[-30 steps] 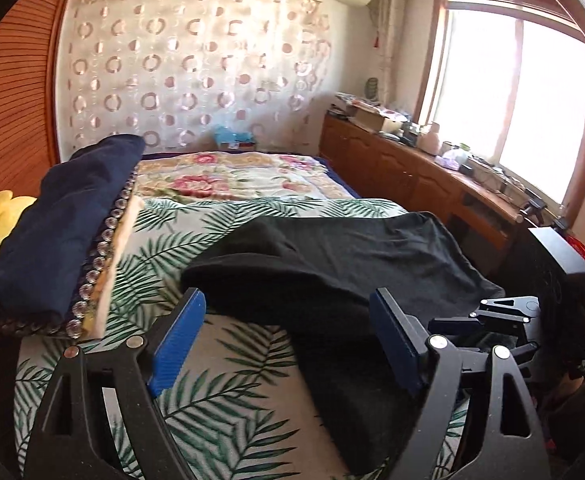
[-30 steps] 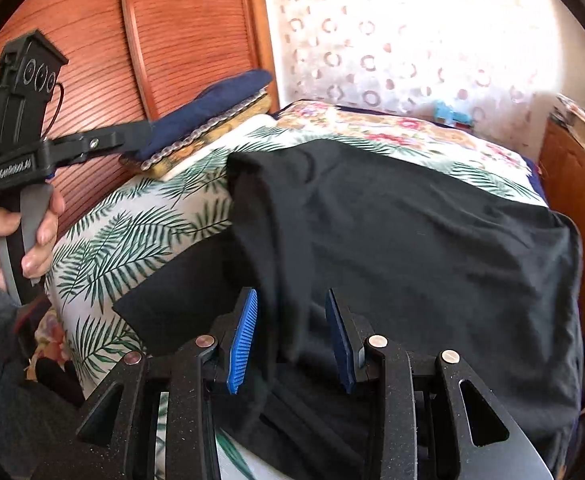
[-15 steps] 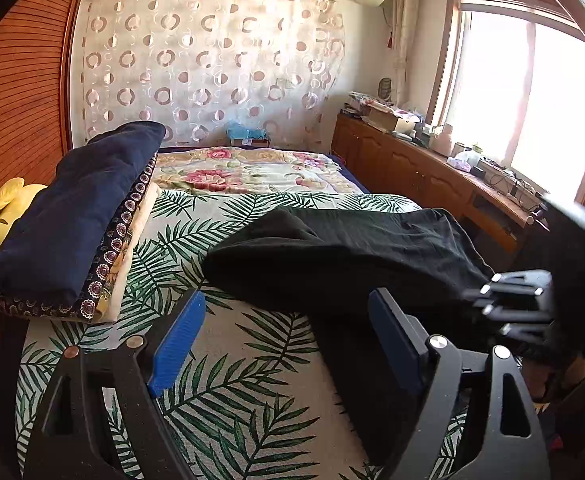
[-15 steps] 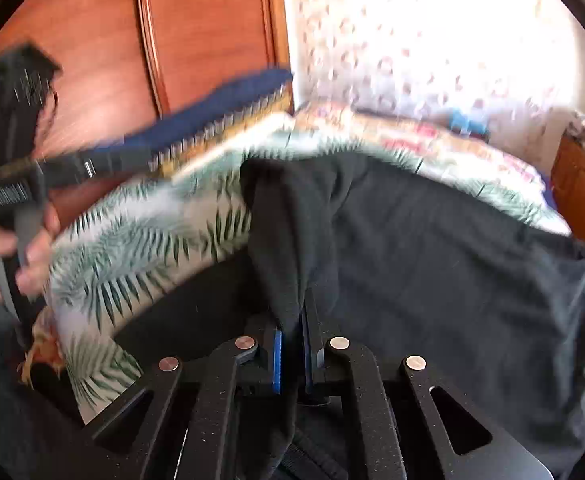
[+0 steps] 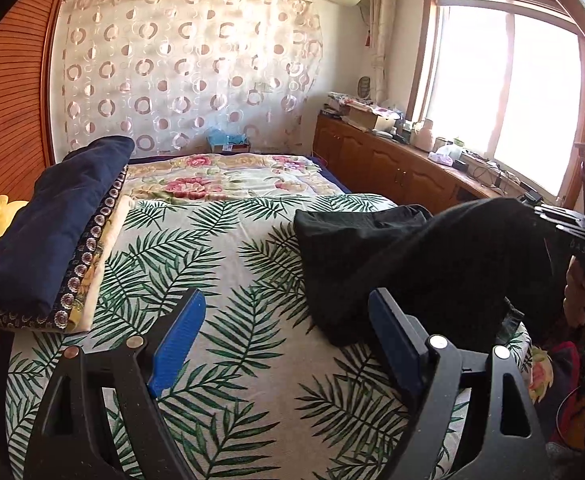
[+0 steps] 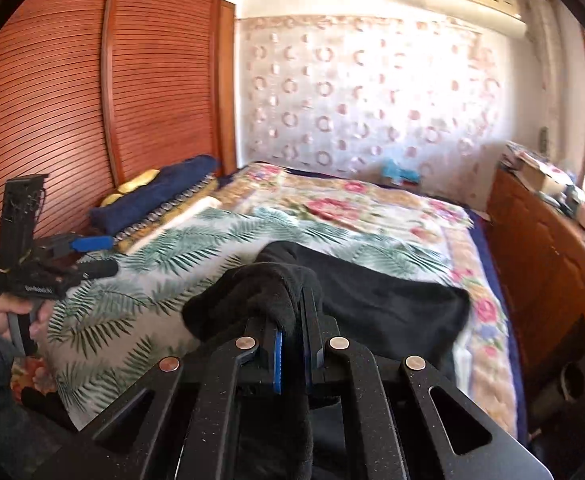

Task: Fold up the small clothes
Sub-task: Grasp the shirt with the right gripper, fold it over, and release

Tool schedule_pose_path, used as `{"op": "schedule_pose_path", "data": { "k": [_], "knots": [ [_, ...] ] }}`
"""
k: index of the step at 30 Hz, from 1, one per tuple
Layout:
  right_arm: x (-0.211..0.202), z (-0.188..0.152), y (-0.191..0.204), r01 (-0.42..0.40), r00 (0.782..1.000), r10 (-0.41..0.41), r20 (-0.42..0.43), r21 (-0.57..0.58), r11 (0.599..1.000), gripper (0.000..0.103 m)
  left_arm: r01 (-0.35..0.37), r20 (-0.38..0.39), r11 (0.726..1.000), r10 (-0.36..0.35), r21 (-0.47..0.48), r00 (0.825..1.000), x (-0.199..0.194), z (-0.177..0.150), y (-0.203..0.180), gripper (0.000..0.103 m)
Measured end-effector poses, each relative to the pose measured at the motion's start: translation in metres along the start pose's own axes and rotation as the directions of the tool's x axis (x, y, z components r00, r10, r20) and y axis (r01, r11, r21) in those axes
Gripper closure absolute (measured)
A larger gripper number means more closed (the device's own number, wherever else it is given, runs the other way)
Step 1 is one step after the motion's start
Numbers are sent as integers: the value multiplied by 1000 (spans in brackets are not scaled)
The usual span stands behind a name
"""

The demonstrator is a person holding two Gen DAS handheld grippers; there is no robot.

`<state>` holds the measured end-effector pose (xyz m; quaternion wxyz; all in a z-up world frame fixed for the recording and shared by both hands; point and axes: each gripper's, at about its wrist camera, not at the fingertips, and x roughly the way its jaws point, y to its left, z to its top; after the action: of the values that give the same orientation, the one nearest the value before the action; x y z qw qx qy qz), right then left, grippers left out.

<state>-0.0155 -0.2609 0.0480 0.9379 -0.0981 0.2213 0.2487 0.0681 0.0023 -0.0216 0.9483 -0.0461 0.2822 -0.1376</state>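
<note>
Left wrist view: left gripper [image 5: 282,344] spread wide with nothing between its blue pads, hovering over the palm-leaf bedsheet [image 5: 220,264], probably waiting to take a second corner. The black garment [image 5: 424,264] sits toward the window side of that sheet, one edge pulled up off it toward the right gripper [image 5: 560,232] at the frame's edge (its jaws aren't readable from here). A navy folded blanket [image 5: 52,220] is stacked at the wardrobe side of the sheet, clear of the work. Right wrist view: the right gripper is pressed together on a bunched fold of the black garment, cloth pinched between the pads and hanging in front of them, the rest trailing on the sheet; my read is it's lifting an edge to carry it over for a fold. Writing: white lettering on the left gripper's body, too blurred to read; no other labels legible.
</note>
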Motion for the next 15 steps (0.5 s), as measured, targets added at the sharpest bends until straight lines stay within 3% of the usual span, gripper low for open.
{"op": "schedule_pose_path", "data": {
  "k": [8, 12, 15],
  "knots": [
    [11, -20, -14, 132, 986, -124, -113, 70, 989, 96, 10, 0, 1000, -10, 26, 1000, 4, 3, -16, 19],
    [33, -42, -23, 147, 970, -119, -212, 124, 981, 96, 15, -7, 999, -15, 38, 1000, 6, 2, -21, 19],
    [37, -48, -18, 150, 966, -115, -230, 139, 979, 94, 11, -11, 999, -11, 44, 1000, 8, 2, -24, 19]
  ]
}}
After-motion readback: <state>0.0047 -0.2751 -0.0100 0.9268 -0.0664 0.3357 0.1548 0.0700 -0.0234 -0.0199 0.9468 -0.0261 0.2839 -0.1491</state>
